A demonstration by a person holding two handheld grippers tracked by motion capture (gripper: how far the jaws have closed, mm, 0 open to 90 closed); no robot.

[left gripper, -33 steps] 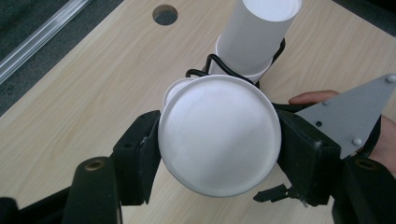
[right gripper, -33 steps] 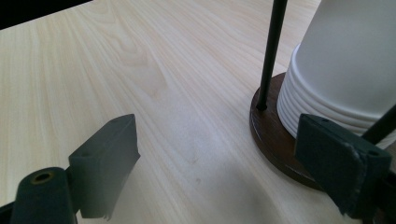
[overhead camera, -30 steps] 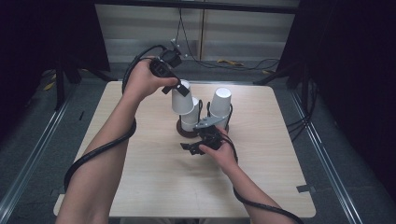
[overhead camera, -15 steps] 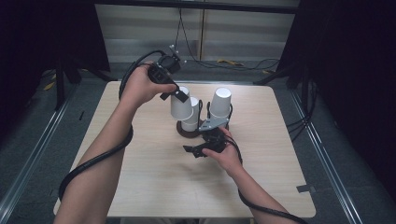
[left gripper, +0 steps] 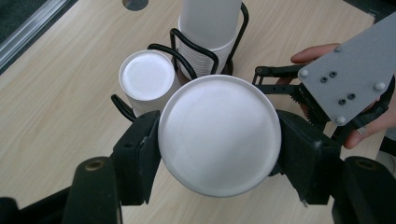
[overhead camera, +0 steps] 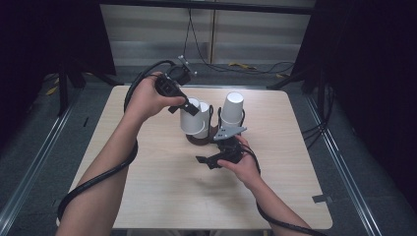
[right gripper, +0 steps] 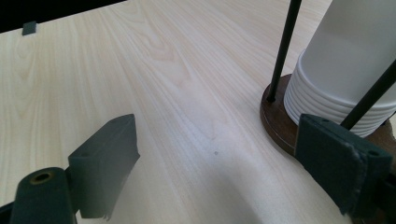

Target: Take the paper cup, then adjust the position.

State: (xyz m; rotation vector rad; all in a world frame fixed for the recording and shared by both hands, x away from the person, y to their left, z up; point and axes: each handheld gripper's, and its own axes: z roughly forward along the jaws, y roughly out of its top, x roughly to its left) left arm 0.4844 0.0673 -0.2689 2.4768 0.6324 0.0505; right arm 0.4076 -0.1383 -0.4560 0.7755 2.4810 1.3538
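A black wire cup holder (overhead camera: 212,129) on a brown base stands mid-table and carries stacks of white paper cups, the tallest (overhead camera: 232,109) upside down. My left gripper (overhead camera: 189,109) is shut on one white cup (overhead camera: 189,123) just left of the holder. In the left gripper view that cup's round base (left gripper: 219,126) sits between the jaws of the left gripper (left gripper: 219,144), above a short stack (left gripper: 147,81) and a tall one (left gripper: 208,28). My right gripper (overhead camera: 209,160) is open and holds nothing, low in front of the holder. In its own view the right gripper (right gripper: 224,172) faces the brown base (right gripper: 275,121) and a ribbed cup stack (right gripper: 336,79).
The light wooden table (overhead camera: 162,196) has bare room in front and on both sides. A piece of grey tape (overhead camera: 319,199) lies near its right front corner. Cables (overhead camera: 211,64) run on the dark floor behind, and metal rails (overhead camera: 34,162) flank the table.
My left gripper and its cup have come down and a little nearer, to beside the holder. The right gripper has barely shifted.
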